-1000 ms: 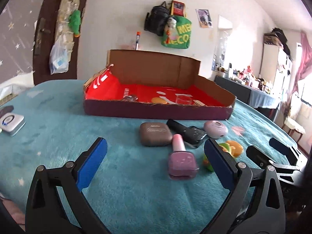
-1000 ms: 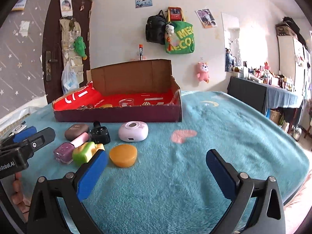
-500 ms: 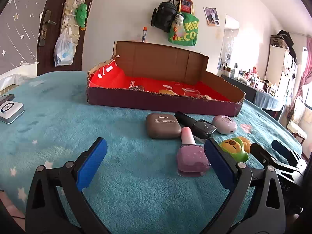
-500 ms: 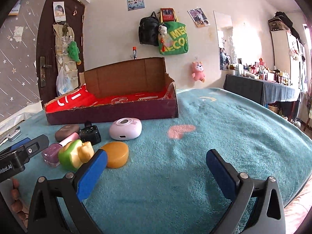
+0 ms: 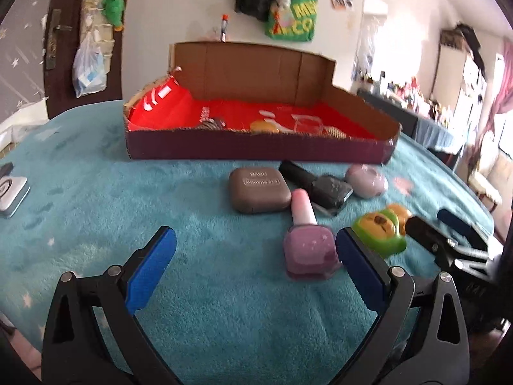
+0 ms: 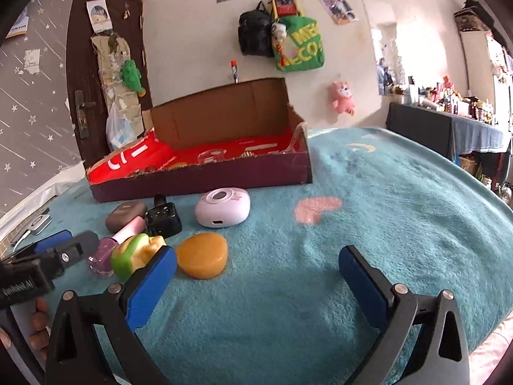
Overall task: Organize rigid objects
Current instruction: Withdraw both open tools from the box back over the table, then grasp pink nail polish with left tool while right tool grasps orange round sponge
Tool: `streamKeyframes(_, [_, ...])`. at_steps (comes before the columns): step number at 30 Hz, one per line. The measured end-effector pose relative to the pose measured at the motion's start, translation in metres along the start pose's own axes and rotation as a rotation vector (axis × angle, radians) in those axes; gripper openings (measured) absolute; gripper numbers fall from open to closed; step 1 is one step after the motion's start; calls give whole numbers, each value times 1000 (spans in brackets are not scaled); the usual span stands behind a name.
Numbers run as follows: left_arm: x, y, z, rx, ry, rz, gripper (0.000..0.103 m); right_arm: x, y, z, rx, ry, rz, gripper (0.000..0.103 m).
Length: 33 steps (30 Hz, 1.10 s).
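Just ahead of the left gripper [image 5: 256, 253], nearer its right finger, lies the purple glass nail-polish bottle with pink cap [image 5: 309, 245]. Both grippers gape wide, empty. Centre the bottle's body between the pads before closing; the right gripper [image 6: 256, 272] hovers over bare blanket.

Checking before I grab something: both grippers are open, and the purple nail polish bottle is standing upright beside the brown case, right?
Not quite. The purple nail polish bottle lies on its side, cap toward the brown case, as the left wrist view shows. Both the left gripper and right gripper are open.
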<state>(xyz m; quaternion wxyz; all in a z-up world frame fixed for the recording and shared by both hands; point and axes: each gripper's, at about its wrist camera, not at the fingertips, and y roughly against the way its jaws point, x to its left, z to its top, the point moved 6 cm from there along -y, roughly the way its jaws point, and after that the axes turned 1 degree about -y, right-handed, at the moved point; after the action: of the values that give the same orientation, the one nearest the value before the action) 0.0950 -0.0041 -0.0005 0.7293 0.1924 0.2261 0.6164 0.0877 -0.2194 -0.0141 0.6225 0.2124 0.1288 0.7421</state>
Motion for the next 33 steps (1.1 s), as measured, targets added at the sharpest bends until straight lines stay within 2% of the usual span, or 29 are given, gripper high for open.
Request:
streamKeyframes(8, [-4, -5, 5, 69, -23, -20, 101, 8, -8, 1, 82, 49, 24, 103])
streamKeyframes(15, [-14, -13, 4, 132, -86, -26, 101, 11, -13, 2, 127, 99, 13, 103])
streamKeyframes(22, [-11, -25, 3, 169, -88, -27, 98, 13, -19, 4, 162, 101, 48, 96])
streamKeyframes(25, [-17, -27, 3, 162, -107, -49, 84, 17, -20, 3, 165, 121, 57, 88])
streamKeyframes(27, [-23, -27, 4, 153, -122, -76, 69, 20, -21, 2, 169, 129, 73, 79])
streamKeyframes(29, [-28, -27, 4, 149, -133, -98, 56, 25, -20, 2, 164, 136, 93, 63])
streamKeyframes(30, [-30, -27, 5, 145, -139, -110, 44, 27, -19, 2, 160, 138, 105, 58])
streamKeyframes(31, [-33, -25, 4, 144, -142, -132, 37, 29, -18, 2, 160, 137, 124, 45])
streamKeyframes(32, [-34, -25, 5, 143, -142, -130, 35, 32, -17, 1, 161, 135, 144, 40])
streamKeyframes(33, [-34, -25, 5, 143, -140, -130, 35, 33, -16, 1, 159, 138, 145, 40])
